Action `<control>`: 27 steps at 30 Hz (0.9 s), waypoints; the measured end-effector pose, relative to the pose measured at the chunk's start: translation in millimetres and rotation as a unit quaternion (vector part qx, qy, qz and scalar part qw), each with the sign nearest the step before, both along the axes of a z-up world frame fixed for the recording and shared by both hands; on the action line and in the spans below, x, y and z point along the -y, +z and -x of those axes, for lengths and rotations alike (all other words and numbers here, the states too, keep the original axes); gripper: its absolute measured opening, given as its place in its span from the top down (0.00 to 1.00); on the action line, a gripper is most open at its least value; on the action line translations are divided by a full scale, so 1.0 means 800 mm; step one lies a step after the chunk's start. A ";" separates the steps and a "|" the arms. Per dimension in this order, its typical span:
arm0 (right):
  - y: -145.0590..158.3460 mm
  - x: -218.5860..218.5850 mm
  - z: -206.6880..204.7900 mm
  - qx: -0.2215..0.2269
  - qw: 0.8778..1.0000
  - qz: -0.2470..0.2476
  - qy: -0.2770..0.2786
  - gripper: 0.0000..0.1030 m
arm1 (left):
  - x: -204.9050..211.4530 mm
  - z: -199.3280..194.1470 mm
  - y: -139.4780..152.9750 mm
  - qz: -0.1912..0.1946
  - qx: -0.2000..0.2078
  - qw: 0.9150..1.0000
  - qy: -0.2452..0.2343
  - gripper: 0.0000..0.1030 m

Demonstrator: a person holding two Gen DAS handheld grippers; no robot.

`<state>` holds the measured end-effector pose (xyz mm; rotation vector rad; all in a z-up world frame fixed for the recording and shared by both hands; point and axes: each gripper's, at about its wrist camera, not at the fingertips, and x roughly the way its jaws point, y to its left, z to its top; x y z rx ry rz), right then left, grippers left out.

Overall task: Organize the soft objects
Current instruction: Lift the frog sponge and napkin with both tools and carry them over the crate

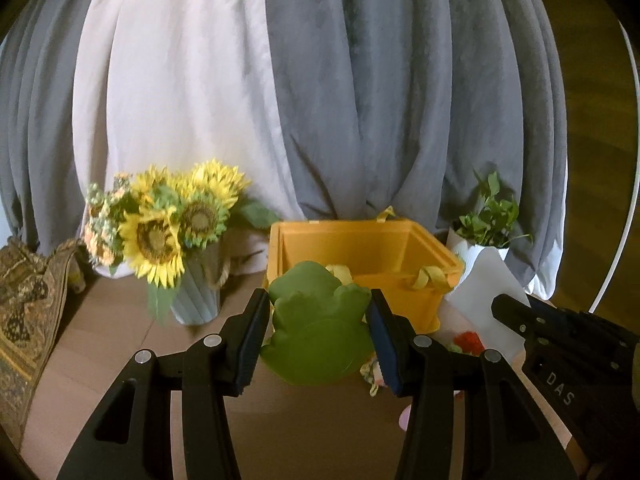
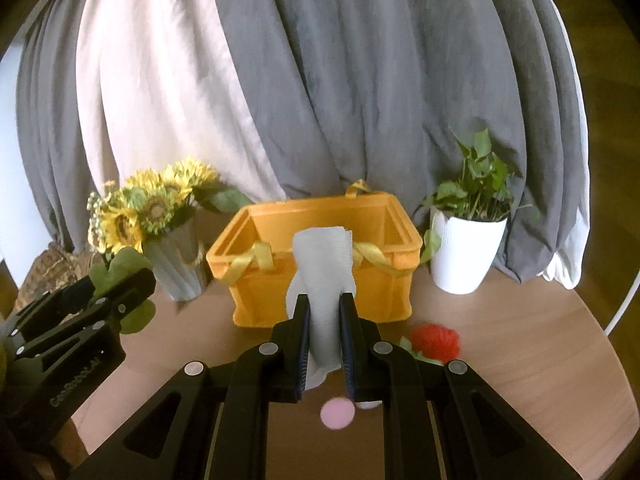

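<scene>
My left gripper (image 1: 318, 334) is shut on a green soft frog-shaped toy (image 1: 316, 328) and holds it in front of the orange basket (image 1: 400, 268); the toy also shows in the right wrist view (image 2: 120, 268). My right gripper (image 2: 324, 342) is shut on a folded white cloth (image 2: 322, 280) that stands upright before the orange basket (image 2: 320, 220). Something yellow (image 1: 340, 272) lies inside the basket. A red yarn ball (image 2: 436, 340) and a pink round pad (image 2: 338, 414) lie on the table near the right gripper.
A sunflower vase (image 1: 192, 292) stands left of the basket and a white potted plant (image 2: 466, 252) to its right. Grey and white curtains hang behind. A patterned cloth (image 1: 24, 312) lies at far left. The wooden table (image 2: 540, 360) is round.
</scene>
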<state>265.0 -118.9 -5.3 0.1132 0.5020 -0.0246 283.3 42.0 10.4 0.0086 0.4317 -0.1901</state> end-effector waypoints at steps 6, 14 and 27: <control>0.014 0.002 -0.011 0.016 1.000 -0.002 -0.007 0.85 | 0.001 -0.015 0.012 0.006 0.014 1.000 -0.010 0.53; 0.033 0.007 -0.037 0.037 0.999 0.002 -0.011 0.85 | 0.010 -0.040 0.033 0.008 0.043 0.999 -0.016 0.53; 0.046 0.019 -0.099 0.049 0.999 0.001 -0.012 0.85 | 0.024 -0.102 0.046 0.003 0.058 0.998 -0.020 0.53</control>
